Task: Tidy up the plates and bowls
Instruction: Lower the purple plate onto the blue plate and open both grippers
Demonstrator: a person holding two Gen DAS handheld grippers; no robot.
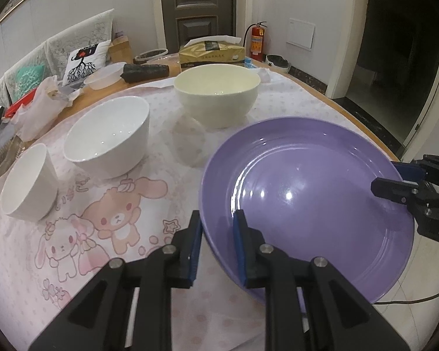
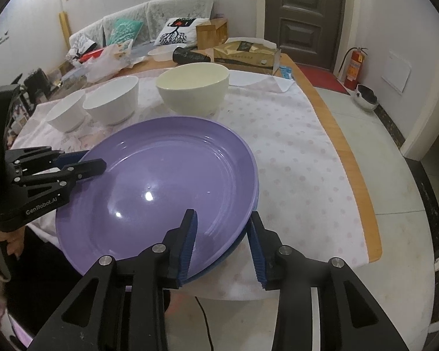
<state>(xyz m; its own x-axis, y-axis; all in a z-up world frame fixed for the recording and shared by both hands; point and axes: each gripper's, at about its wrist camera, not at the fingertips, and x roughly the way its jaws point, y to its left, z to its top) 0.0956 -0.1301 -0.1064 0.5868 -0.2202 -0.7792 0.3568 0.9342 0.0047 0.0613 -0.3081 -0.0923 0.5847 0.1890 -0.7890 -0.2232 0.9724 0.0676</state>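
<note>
A large purple plate (image 1: 307,193) (image 2: 161,187) rests on a blue plate (image 2: 234,248) near the table's front edge. My left gripper (image 1: 218,231) straddles the purple plate's left rim, jaws apart and not pressing it. My right gripper (image 2: 221,231) straddles the right rim of both plates, jaws apart; it also shows in the left wrist view (image 1: 395,181). The left gripper shows in the right wrist view (image 2: 93,163). A cream bowl (image 1: 216,93) (image 2: 193,87), a white bowl (image 1: 108,137) (image 2: 111,99) and a smaller white bowl (image 1: 29,184) (image 2: 67,114) stand behind.
A pink cartoon tablecloth (image 1: 108,228) covers the wooden table (image 2: 354,158). Clutter lies at the far end: a tissue box (image 1: 212,54), a dark roll (image 1: 146,71), a plastic container (image 1: 106,77) and bags (image 1: 41,102). A fire extinguisher (image 1: 257,41) stands by the door.
</note>
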